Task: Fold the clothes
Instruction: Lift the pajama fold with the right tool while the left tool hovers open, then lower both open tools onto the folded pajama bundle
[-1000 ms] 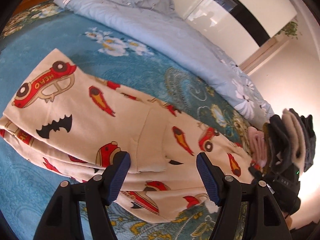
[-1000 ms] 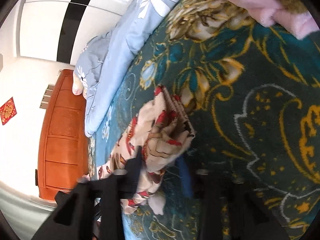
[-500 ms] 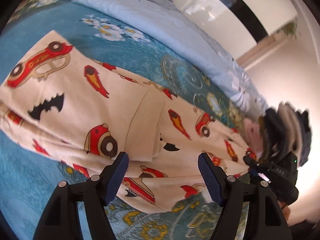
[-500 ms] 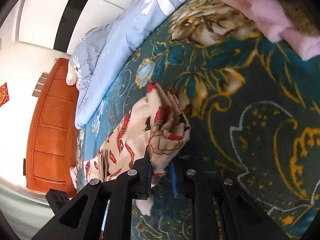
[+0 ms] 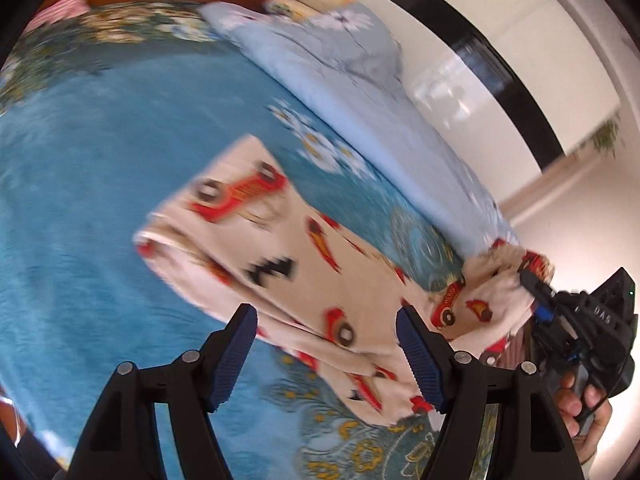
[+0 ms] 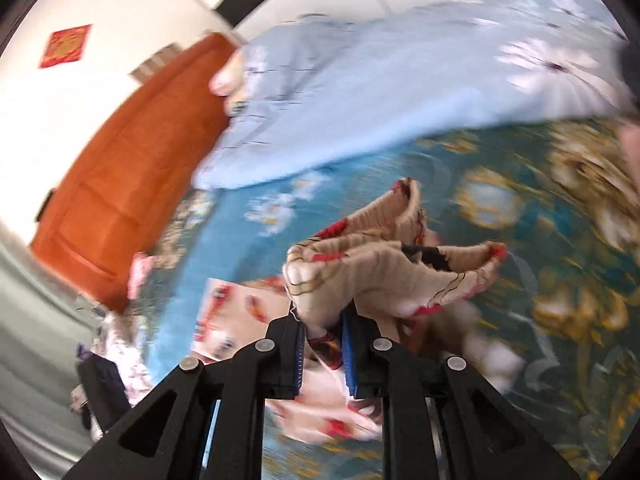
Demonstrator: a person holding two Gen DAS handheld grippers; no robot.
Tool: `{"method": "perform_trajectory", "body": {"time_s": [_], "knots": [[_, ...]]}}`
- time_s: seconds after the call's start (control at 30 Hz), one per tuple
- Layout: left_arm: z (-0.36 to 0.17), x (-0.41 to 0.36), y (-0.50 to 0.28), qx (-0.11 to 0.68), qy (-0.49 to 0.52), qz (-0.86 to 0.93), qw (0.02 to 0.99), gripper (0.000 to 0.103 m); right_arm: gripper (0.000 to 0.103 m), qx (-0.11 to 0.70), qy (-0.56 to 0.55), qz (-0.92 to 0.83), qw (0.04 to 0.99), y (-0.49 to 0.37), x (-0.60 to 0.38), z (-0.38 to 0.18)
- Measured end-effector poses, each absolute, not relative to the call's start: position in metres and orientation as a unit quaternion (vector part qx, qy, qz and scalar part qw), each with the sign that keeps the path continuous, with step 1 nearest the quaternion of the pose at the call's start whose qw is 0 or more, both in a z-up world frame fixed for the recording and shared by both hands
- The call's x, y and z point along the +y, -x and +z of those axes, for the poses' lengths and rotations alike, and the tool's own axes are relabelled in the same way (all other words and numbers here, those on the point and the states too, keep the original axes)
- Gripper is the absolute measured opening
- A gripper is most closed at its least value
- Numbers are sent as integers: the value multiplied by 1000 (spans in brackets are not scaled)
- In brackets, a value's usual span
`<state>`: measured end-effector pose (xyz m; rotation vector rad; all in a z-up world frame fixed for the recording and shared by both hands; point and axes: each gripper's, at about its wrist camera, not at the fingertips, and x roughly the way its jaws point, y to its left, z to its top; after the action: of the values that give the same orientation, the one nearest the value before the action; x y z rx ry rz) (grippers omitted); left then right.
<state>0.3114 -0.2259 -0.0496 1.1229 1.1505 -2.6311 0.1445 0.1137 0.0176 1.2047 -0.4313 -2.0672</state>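
Observation:
A cream garment printed with red cars and black bats [image 5: 288,264] lies half folded on the blue floral bedspread [image 5: 100,184]. My left gripper [image 5: 326,354] is open and empty, hovering just above the garment's near edge. My right gripper [image 6: 324,354] is shut on the garment's bunched end [image 6: 384,268] and holds it lifted off the bed. In the left wrist view the right gripper [image 5: 536,284] shows at the right, raising that end [image 5: 496,288].
A light blue quilt with white flowers [image 5: 360,92] lies along the far side of the bed. An orange wooden headboard [image 6: 120,184] stands beyond it. Other clothes [image 6: 112,364] sit at the bed's left edge in the right wrist view.
My right gripper has closed on the garment's end and lifted it up and toward the headboard. My left gripper has pulled back a little and stayed open.

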Motion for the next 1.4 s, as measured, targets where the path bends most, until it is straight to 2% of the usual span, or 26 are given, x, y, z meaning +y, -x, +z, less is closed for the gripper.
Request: {"method": "perform_trajectory", "body": {"time_s": [0.13, 0.3, 0.47, 0.73, 0.97, 1.03, 1.13, 1.17, 1.3, 1.4], "knots": [[-51, -259, -334, 396, -342, -850, 61, 76, 12, -200, -463, -761, 409, -138, 56, 27], [-61, -294, -357, 433, -325, -835, 98, 76, 11, -195, -467, -731, 458, -147, -24, 21], [-71, -313, -371, 458, -316, -823, 116, 76, 12, -126, -510, -706, 475, -171, -92, -15], [-84, -314, -367, 466, -330, -813, 113, 76, 12, -11, -528, -687, 500, -212, -142, -53], [-86, -304, -361, 458, -345, -813, 106, 76, 18, 16, -548, -668, 503, -216, -144, -70], [-86, -302, -360, 455, -347, -814, 103, 76, 25, 20, -552, -659, 511, -215, -142, -71], [-87, -298, -357, 455, -350, -813, 97, 76, 47, -38, -553, -655, 514, -199, -118, -66], [-88, -296, -355, 454, -351, -814, 93, 76, 50, -60, -553, -654, 513, -193, -109, -65], [-86, -283, -336, 436, -360, -822, 70, 77, 51, -142, -549, -676, 471, -160, -56, -63], [-86, -272, -317, 424, -368, -826, 51, 77, 51, -164, -557, -698, 419, -139, -6, -69]]}}
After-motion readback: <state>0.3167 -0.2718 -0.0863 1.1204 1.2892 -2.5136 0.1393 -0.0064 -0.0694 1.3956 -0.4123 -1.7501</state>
